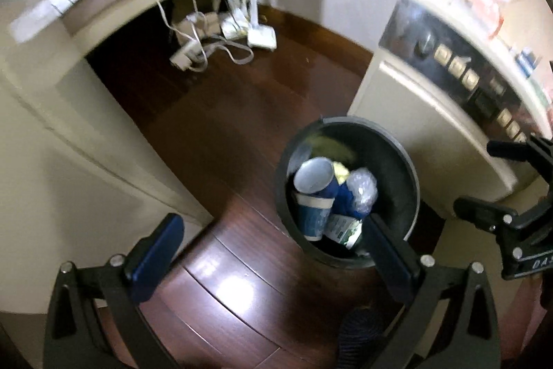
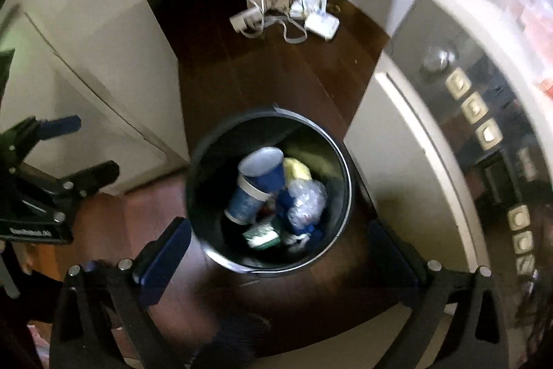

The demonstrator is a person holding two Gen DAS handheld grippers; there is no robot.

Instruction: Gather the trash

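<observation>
Blue-padded fingers (image 1: 157, 251) of the left hand-held gripper (image 1: 273, 251) stand spread as wide as they go over the dark wooden floor (image 1: 221, 127), nothing between them. Likewise the right hand-held gripper (image 2: 281, 251) hangs wide and empty, straight above the black bin (image 2: 340, 158).

Inside the bin lie two blue paper cups (image 2: 257, 185), a crumpled clear plastic bag (image 2: 306, 199), something yellow (image 2: 297, 170) and a green-and-white wrapper (image 2: 261, 234) (all blurred, so finer detail is lost). The bin stands on the floor between a pale cabinet (image 2: 86, 92) and a white appliance (image 2: 411, 175) with a button panel.

Judging by the empty jaws over the bin, a drop-off looks complete. Next comes finding more trash elsewhere; none shows on the visible floor, so both hands would need to swing away and search.
</observation>
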